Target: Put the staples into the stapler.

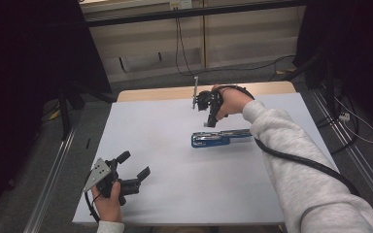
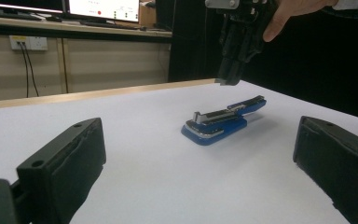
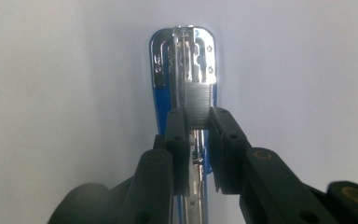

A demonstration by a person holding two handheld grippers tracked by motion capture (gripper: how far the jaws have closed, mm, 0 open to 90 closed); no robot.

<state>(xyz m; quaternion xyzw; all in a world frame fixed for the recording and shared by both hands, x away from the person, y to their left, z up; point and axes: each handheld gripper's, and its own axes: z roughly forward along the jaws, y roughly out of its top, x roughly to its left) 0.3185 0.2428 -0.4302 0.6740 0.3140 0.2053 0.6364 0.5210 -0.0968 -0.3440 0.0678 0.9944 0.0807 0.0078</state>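
Table (image 1: pixel 165 194) is carrying an opened blue stapler (image 1: pixel 218 138), sitting just right of centre, magazine exposed for loading. Right gripper (image 1: pixel 209 122) is hanging above it at 12 o'clock, jaws pinching a staple strip (image 3: pixel 197 105). Left gripper (image 1: pixel 136 165) is idling at 8 o'clock, jaws spread wide, holding nothing.

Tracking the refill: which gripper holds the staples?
The right gripper, pinching the staple strip above the blue stapler; the left gripper stands wide open, empty.
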